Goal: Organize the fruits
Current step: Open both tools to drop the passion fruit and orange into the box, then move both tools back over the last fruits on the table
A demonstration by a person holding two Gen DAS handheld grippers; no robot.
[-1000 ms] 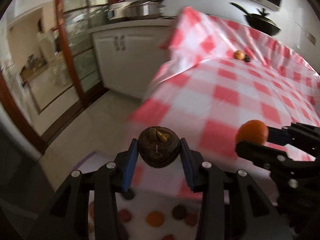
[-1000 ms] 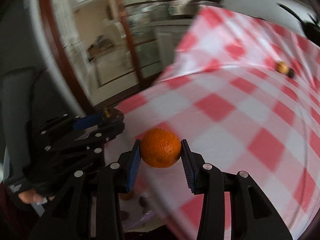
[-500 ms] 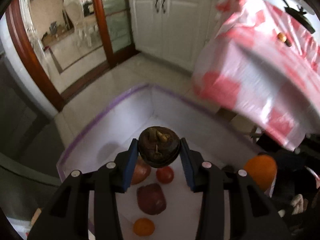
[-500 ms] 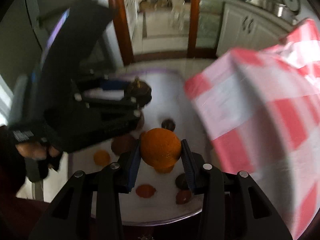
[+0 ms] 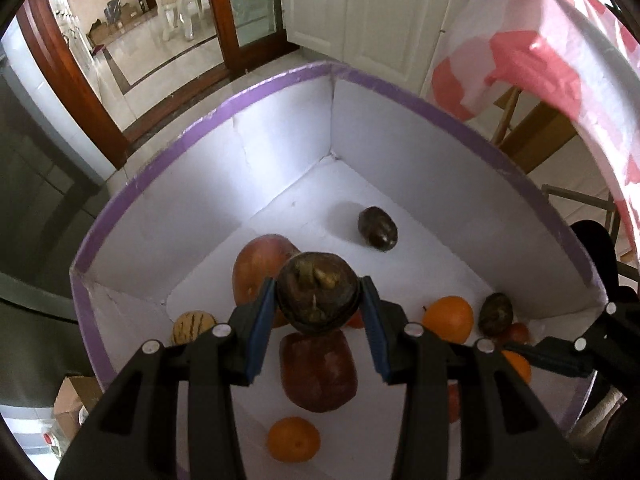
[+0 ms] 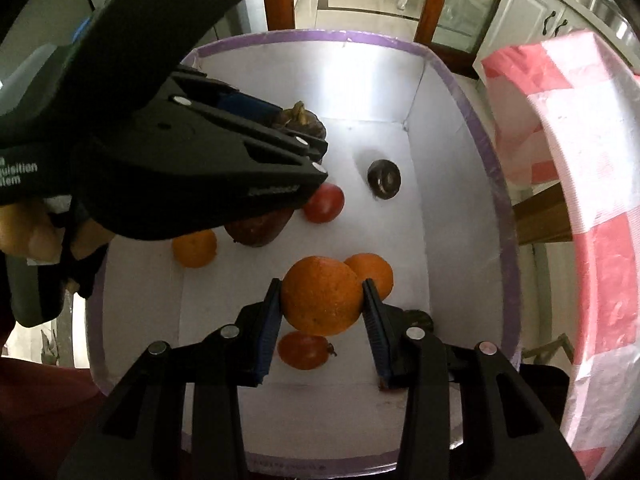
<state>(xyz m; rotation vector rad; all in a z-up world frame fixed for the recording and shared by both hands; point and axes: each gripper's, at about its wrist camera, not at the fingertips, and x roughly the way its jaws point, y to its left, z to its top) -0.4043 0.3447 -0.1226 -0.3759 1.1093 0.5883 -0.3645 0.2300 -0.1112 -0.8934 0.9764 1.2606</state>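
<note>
Both grippers have swung away from the red-and-white checked tablecloth (image 5: 560,52) and come down over the white cardboard box with a purple-taped rim (image 5: 256,92), which a second ago showed only as a sliver at the bottom of the left wrist view. The left gripper (image 5: 318,308) is clamped on a dark brown, round, wrinkled fruit (image 5: 318,298) with yellowish bits at its top, blue pads pressing on either side, and it hangs above the box floor over a large reddish-orange fruit (image 5: 260,264) and a dark red blocky fruit (image 5: 318,372). The right gripper (image 6: 322,300) is clamped on a round orange (image 6: 322,296) in the same way, held above the floor of the box near its right wall (image 6: 452,184). Loose on the floor lie other fruits — a small dark purple one (image 5: 377,227) alone toward the far corner, a red round one (image 6: 324,203), several small oranges (image 5: 293,439), a pale striped one (image 5: 194,326) by the left wall and another dark one (image 5: 496,314) beside the near wall. From the right wrist view the left gripper crosses the upper left, a person's hand (image 6: 24,232) gripping its handle. The tablecloth hangs just beside the box on the right, and a wooden-framed glass door (image 5: 224,8) and white cabinets (image 5: 360,8) stand beyond.
</note>
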